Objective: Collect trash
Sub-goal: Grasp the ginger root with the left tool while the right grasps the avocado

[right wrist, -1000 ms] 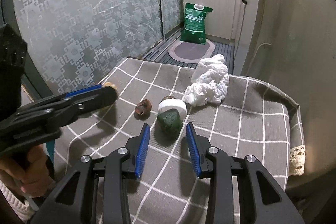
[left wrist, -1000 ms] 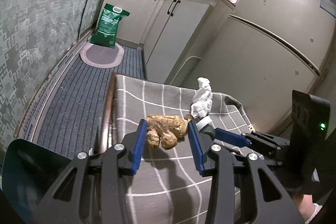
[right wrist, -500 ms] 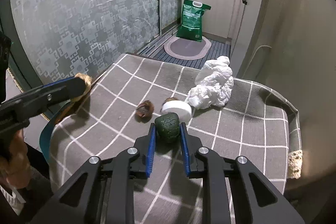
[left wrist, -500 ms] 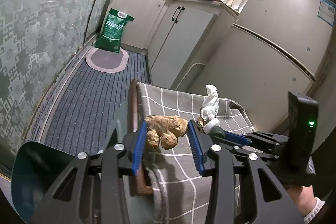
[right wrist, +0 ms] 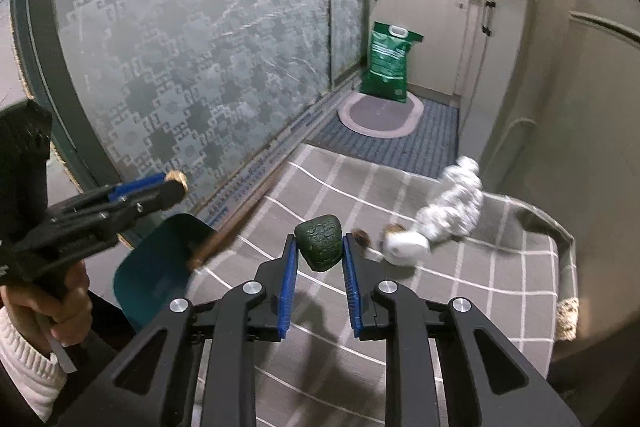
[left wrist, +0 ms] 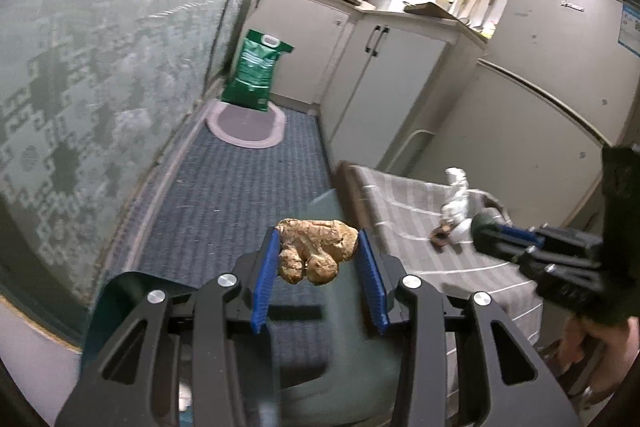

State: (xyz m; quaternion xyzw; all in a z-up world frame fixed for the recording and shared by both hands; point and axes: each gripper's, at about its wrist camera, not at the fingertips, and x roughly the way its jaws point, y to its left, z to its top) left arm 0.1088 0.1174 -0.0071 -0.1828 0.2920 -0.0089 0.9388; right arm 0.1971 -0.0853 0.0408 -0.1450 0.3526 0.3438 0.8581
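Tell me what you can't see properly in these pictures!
- Green bin, left wrist view: its inside is hidden by the left gripper holding the ginger-like lump.
- Small brown scraps, right wrist view: blurred and partly behind the right gripper holding the dark green lump.
- Fridge sticker, left wrist view: cut off, text too small.

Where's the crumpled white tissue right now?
The crumpled white tissue lies on the grey checked cloth at its far right side in the right wrist view, beside the small white roll and close to the fridge.
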